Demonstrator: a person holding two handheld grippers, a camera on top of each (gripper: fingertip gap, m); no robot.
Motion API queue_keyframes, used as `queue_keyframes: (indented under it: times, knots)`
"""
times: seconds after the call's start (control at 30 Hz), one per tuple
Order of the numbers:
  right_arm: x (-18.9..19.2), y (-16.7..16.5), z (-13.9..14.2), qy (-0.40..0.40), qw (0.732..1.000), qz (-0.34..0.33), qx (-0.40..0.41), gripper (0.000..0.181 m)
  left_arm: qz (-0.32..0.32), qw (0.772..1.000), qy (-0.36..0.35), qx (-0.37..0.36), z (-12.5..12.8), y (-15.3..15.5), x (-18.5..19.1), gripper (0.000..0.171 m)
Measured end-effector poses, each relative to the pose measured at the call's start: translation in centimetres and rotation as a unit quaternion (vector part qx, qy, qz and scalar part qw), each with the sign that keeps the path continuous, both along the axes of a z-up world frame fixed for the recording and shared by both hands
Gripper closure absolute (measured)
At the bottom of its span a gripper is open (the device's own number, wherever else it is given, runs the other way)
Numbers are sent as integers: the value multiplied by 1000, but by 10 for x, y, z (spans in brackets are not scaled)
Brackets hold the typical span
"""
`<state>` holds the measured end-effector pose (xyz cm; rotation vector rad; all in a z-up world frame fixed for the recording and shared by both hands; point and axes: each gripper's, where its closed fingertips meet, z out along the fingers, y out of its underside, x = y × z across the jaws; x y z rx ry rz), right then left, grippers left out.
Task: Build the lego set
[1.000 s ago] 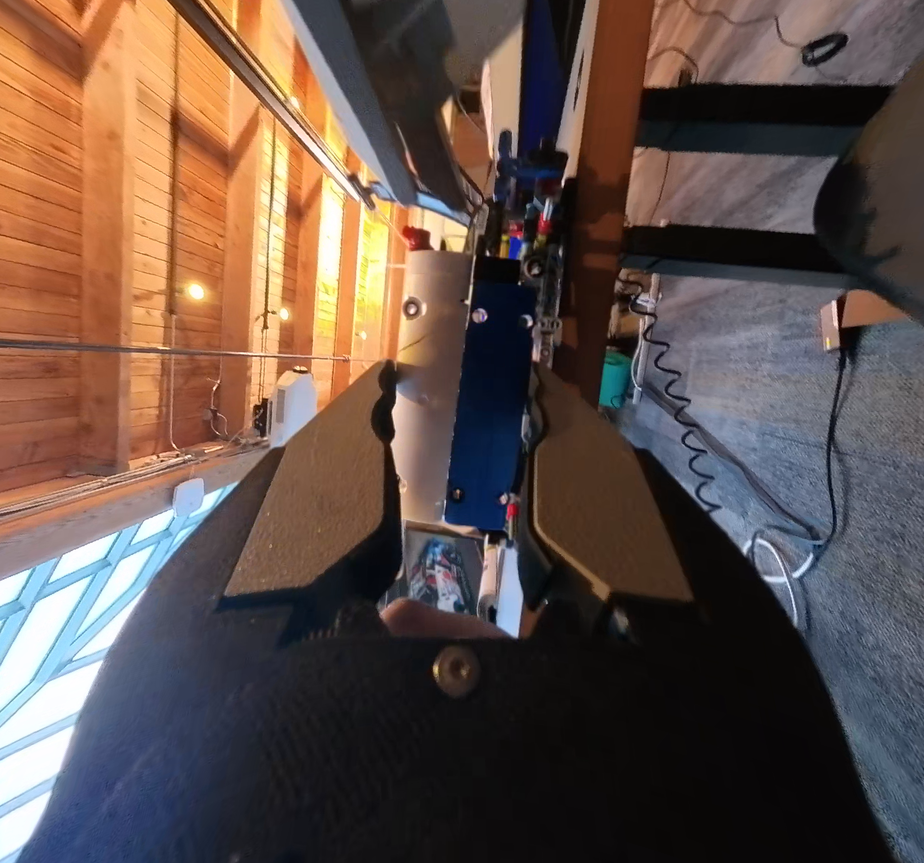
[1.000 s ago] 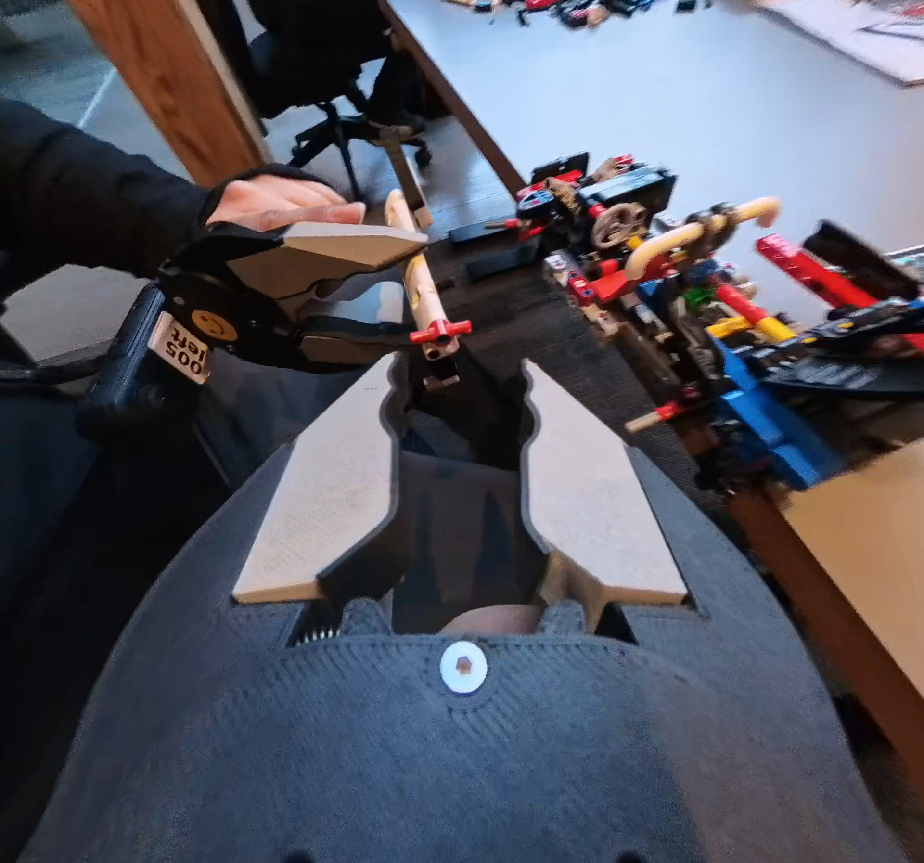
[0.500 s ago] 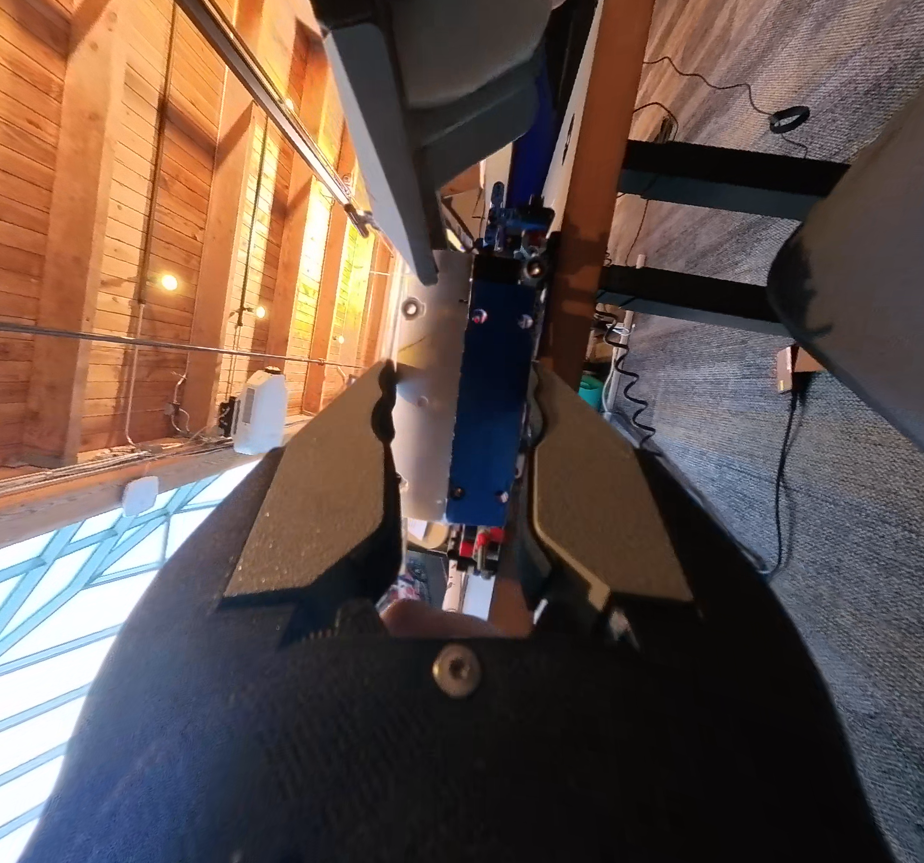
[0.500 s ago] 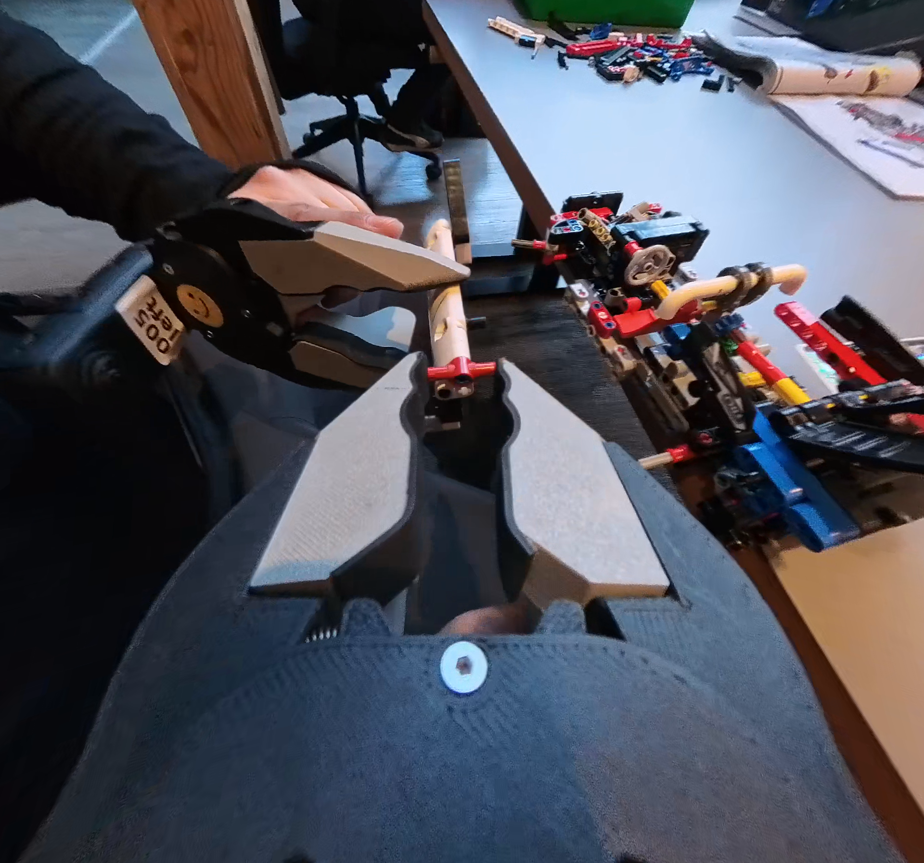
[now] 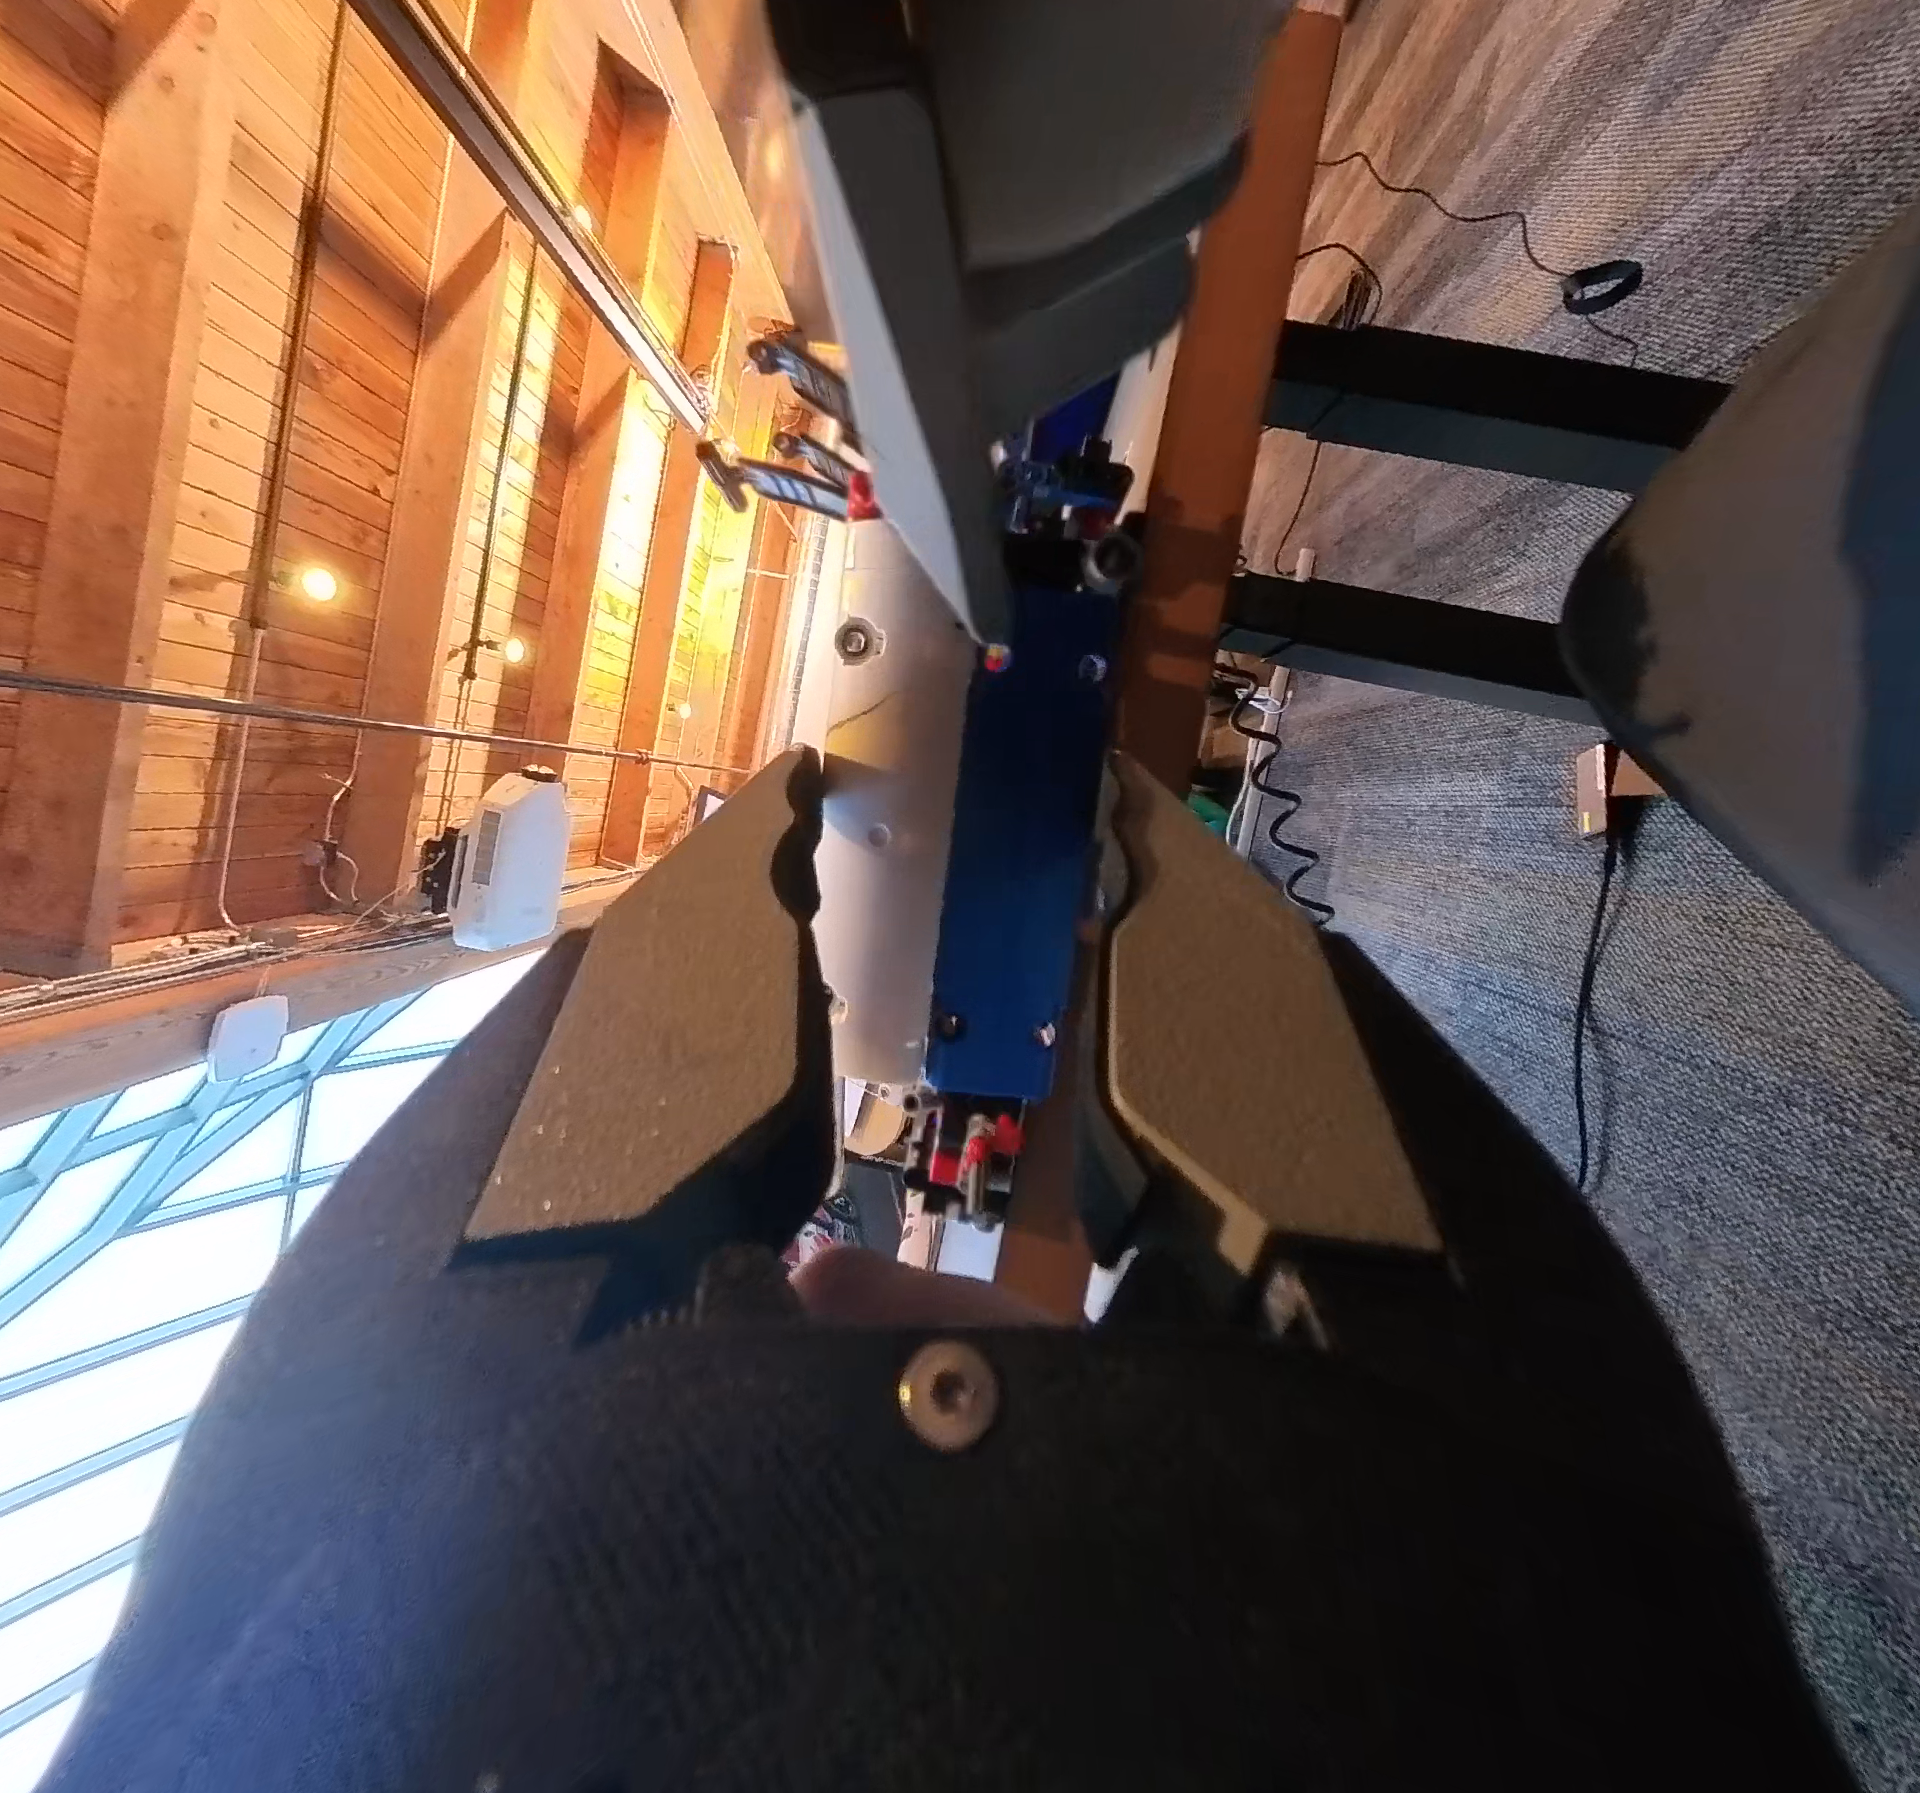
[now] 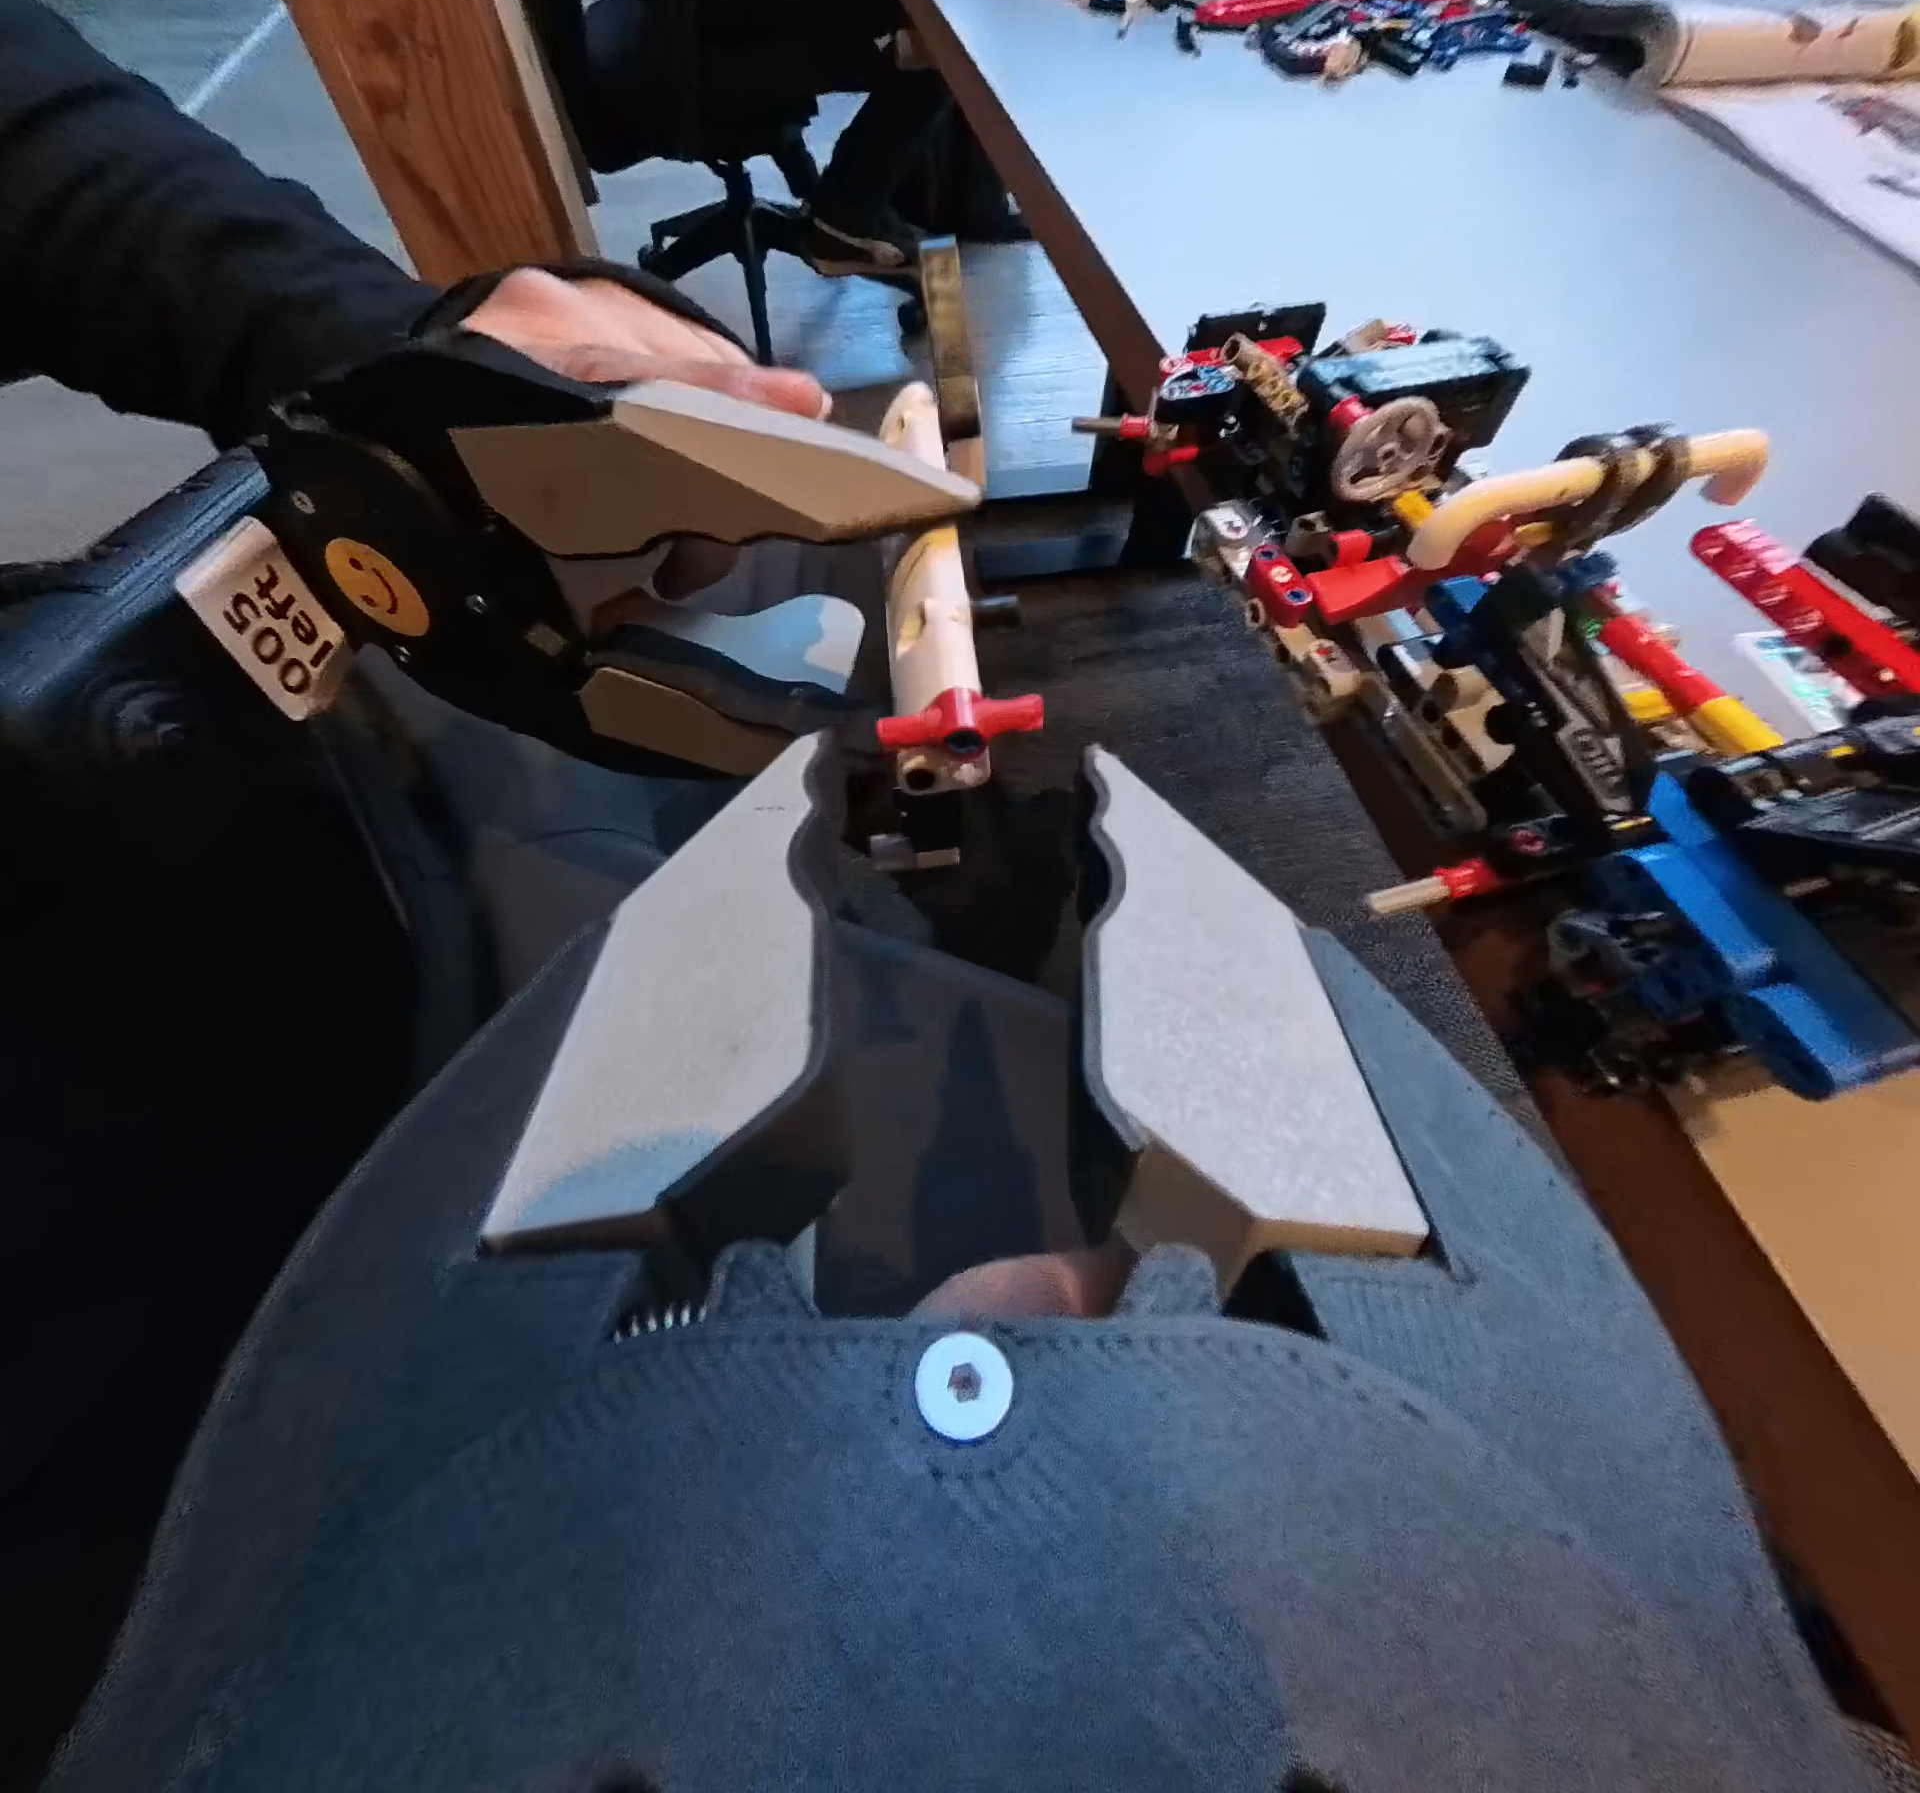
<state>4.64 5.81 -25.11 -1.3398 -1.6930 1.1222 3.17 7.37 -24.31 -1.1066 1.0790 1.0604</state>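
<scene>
Sitting at the table [image 6: 1455, 216], I had the half-built model [image 6: 1475, 621] at its near edge, right of my grippers: a frame of black, blue and red parts, clearly unfinished. Loose pieces [image 6: 1340, 29] lay scattered far across the tabletop, so much remained, by my judgement. My left gripper [image 6: 894, 600] was closed on a white beam [image 6: 928, 590] carrying a red pin [image 6: 958, 717], held off the table, left of the model. My right gripper [image 6: 951, 798] was part open and empty, its tips just short of the beam's near end.
</scene>
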Motion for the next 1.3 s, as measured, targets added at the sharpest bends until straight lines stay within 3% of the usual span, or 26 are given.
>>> queue_keyframes:
  times: [0.07,0.17,0.27,0.53,0.8,0.87,1.3]
  knots:
    - [-2,1,-8,-11,1000,-4,9,138,-2,1000,-4,3,3,0,1,121]
    - [-4,-2,-6,3,1000,1,8,159,-2,1000,-3,3,3,1,2,121]
    - [-5,-7,2,27,1000,8,12,166,-5,1000,-6,4,3,1,5,121]
    - [-4,-6,6,45,999,17,2,166,-3,1000,-22,10,6,2,6,121]
    - [-5,-4,3,40,999,17,21,166,32,999,-30,-6,1,11,-2,106]
    - [-5,-3,4,42,999,16,18,166,28,999,-25,-13,-2,12,-2,118]
    - [-6,7,4,52,999,15,-6,166,29,999,-21,-4,-2,16,0,118]
